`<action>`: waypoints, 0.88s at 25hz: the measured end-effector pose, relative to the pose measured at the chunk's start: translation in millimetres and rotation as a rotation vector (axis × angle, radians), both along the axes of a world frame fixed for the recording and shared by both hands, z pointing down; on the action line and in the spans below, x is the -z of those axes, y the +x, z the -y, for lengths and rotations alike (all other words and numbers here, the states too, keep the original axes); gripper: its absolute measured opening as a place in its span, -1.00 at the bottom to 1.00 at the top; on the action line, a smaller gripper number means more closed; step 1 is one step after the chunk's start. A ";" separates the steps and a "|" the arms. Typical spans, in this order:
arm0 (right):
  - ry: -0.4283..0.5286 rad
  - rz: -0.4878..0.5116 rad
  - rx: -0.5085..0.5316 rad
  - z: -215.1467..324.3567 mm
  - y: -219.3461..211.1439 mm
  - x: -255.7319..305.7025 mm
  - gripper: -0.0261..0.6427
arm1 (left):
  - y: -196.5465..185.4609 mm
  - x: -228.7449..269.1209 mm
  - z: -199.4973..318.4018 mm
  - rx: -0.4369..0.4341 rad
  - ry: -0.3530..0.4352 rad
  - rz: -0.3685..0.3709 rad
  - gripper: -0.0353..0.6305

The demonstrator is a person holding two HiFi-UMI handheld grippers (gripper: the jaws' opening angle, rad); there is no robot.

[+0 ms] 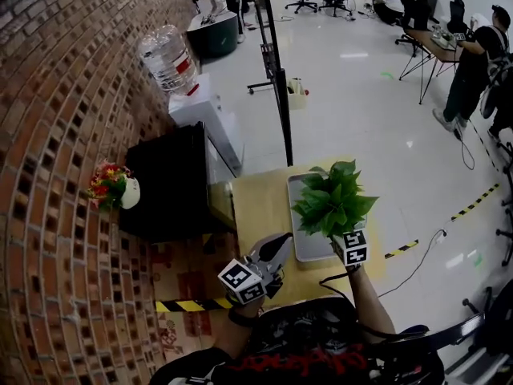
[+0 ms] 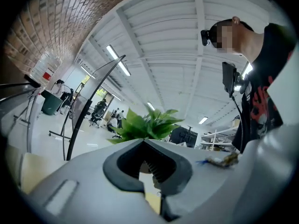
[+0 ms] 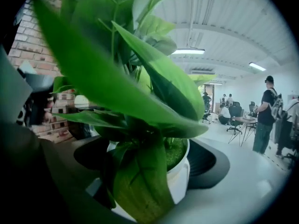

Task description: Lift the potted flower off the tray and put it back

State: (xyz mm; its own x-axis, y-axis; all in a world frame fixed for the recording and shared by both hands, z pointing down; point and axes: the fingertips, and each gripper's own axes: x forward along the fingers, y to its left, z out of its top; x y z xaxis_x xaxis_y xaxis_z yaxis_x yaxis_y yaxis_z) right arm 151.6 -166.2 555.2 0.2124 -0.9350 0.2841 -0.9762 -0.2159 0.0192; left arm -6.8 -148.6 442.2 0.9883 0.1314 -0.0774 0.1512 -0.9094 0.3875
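A curved brick wall (image 1: pixel 72 135) filled the left of the head view, with pale office floor to the right. In front of the person stood a wooden table (image 1: pixel 260 207), and beside it against the wall a black cabinet (image 1: pixel 172 183) and a water dispenser (image 1: pixel 204 115). On the table lay 1 grey tray (image 1: pixel 309 251).

The potted flower (image 1: pixel 333 199) hung over the tray's near right part, its broad green leaves hiding the pot from above. Whether its base touched the tray could not be made out in any view.

The right gripper (image 1: pixel 337 235) had its 2 jaws spread wide and clamped on the white pot (image 3: pixel 182 183), 1 dark pad on each side of the pot wall just below the rim. The left gripper (image 1: pixel 280 247) hovered over the table just left of the tray, jaws pressed together with nothing between them.

Smallest was a red and yellow bouquet (image 1: pixel 108 184) at the cabinet's far left edge, no part of the task.

The pot looked stiff, smooth and probably light, so it may slip if squeezed weakly. The leaves (image 3: pixel 140 78) were soft and would bend, giving no hold. The pot wall under the rim looked like the right place to take it, kept upright since the foliage made it top-heavy.
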 end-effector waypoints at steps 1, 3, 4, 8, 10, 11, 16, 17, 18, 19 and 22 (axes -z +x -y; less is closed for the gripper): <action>-0.020 0.007 -0.003 -0.4 -0.9 -27.2 0.63 | -1.3 -6.8 -3.3 -0.004 -0.009 0.021 -0.89; -0.068 0.048 -0.011 -4.0 -2.9 -81.3 0.63 | -4.7 -20.6 -13.0 -0.017 -0.028 0.063 -0.89; -0.086 0.074 -0.019 -6.2 -4.8 -106.5 0.63 | -8.9 -25.4 -19.1 -0.035 -0.027 0.066 -0.89; -0.091 0.103 -0.062 4.4 4.3 -160.0 0.63 | -25.2 -19.7 -39.5 -0.161 0.056 -0.056 -0.89; -0.088 0.109 -0.081 6.4 3.8 -179.3 0.63 | -31.0 -23.1 -48.0 -0.202 0.089 -0.060 -0.89; -0.078 0.110 -0.089 6.7 2.7 -186.4 0.63 | -32.8 -27.2 -51.2 -0.213 0.094 -0.050 -0.89; -0.069 0.110 -0.104 16.8 0.6 -196.3 0.67 | -36.5 -40.0 -61.9 -0.234 0.082 -0.012 -0.89; -0.080 0.115 -0.105 17.8 -1.2 -197.6 0.67 | -37.3 -40.4 -63.4 -0.237 0.081 -0.009 -0.89; -0.090 0.123 -0.103 17.7 -3.3 -198.6 0.68 | -37.3 -40.6 -64.6 -0.239 0.082 -0.007 -0.89; -0.096 0.137 -0.097 16.3 -5.8 -198.4 0.71 | -36.5 -40.5 -65.5 -0.240 0.083 -0.006 -0.89; -0.078 0.217 -0.091 0.5 -17.4 -191.3 0.84 | -31.9 -42.1 -70.7 -0.249 0.088 0.003 -0.89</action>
State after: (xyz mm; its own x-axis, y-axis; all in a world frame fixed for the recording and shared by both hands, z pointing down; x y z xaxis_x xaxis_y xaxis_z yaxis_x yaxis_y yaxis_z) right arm 134.1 -166.7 746.5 0.2212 -0.8881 0.4030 -0.9357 -0.3097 -0.1688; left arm -38.7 -77.9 484.3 0.9250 0.3764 -0.0521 0.3733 -0.8747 0.3091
